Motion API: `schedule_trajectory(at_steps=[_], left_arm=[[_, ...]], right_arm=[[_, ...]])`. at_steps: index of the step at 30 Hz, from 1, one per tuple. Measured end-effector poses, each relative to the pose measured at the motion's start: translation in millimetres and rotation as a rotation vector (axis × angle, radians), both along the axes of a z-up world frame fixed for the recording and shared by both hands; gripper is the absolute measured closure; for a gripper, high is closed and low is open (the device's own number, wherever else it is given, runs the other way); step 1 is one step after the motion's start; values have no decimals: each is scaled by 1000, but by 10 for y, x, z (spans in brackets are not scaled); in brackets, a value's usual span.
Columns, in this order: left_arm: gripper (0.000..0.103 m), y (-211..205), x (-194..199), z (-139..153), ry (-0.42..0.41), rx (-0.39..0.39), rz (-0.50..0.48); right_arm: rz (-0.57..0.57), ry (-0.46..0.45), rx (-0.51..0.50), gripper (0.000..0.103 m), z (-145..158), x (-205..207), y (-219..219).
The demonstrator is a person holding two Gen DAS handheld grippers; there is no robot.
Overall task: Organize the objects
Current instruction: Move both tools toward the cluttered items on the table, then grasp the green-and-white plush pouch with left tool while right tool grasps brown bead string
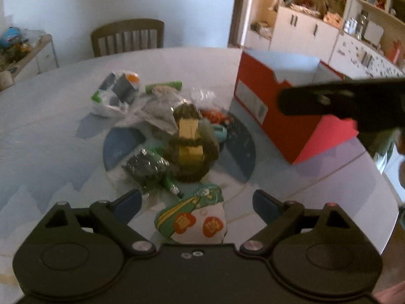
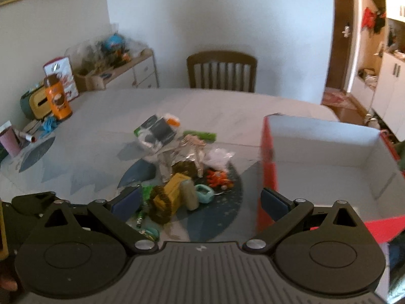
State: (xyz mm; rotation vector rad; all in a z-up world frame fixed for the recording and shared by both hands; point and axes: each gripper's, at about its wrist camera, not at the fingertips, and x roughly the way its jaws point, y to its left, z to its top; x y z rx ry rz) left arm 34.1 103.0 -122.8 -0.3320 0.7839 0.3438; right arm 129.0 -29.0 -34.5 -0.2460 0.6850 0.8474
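Left wrist | left claw (image 1: 197,200) spread above pile (image 1: 177,136) | empty

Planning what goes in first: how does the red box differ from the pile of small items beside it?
The red box stands open-topped with a bare white inside, nothing visible in it; the pile of small items lies loose on the table. The box is one large rigid thing; the pile is many small, mixed-colour packets and toys. Both rest on the same table, and neither open gripper holds anything.
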Motion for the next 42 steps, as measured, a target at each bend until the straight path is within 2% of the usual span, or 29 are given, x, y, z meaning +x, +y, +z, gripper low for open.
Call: schedule_trajectory(at_steps=[6, 8, 10, 14, 16, 20, 24, 26, 31, 42], left_arm=[[12, 31, 71, -223, 49, -6, -18], [12, 26, 86, -261, 53, 3, -28], [13, 29, 98, -293, 58, 10, -33], [16, 60, 110, -350, 68, 1, -26], [19, 77, 117, -373, 70, -7, -19], [24, 98, 123, -405, 73, -31, -11], [28, 89, 117, -402, 67, -35, -15], [29, 89, 115, -405, 65, -39, -10], [32, 107, 109, -396, 60, -50, 10], [34, 162, -4, -259, 15, -65, 70]], right_arm=[[63, 42, -77, 2, -287, 122, 423], [82, 48, -105, 5, -395, 157, 544], [94, 63, -132, 17, -480, 186, 637], [114, 96, -163, 30, -603, 249, 773], [118, 105, -182, 41, -652, 279, 831], [141, 141, -201, 52, -716, 311, 903], [151, 170, -215, 69, -745, 311, 950], [152, 192, -213, 70, -750, 315, 962], [140, 204, -215, 90, -746, 322, 970], [126, 210, -163, 95, -511, 219, 940]])
